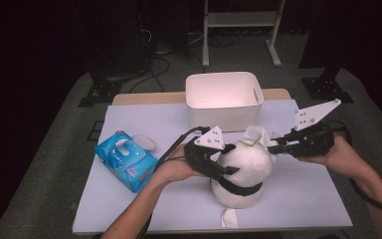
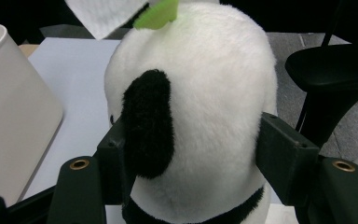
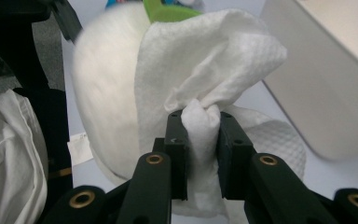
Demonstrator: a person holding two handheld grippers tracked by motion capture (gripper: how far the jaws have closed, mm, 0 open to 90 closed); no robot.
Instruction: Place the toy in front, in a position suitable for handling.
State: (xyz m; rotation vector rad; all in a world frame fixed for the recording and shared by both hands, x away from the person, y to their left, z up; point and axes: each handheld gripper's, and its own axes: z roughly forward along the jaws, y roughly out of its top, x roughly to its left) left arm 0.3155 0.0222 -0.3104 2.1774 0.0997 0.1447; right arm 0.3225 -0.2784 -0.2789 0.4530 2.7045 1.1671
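While the left claw [image 2: 186, 154] sits around the plush panda [image 1: 242, 169] at the lower middle of the high view, its two jaws press into the white fur on either side of the body, one just below the black arm patch, so it is gripping the toy at a middling spread. The right claw [image 3: 198, 140] is pinched nearly closed on a bunched corner of a white wet wipe [image 3: 205, 70], and the loose part of the sheet drapes against the top of the panda near its green tag [image 3: 168, 9].

The soft body could squash or twist between the left jaws as the wipe drags across it, letting the toy roll or tip on the counter [image 1: 298, 194]. I judge the grip on the wipe as narrow: only a twisted corner is held, so a hard stroke could pull it free or leave it snagged on the green tag. A sweeping right hand might also knock the white tub [image 1: 224, 99] standing just behind the panda in the upper middle of the frame.

Further out, the blue wipe pack [image 1: 126, 160] lies at the left of the counter, well apart from both claws.
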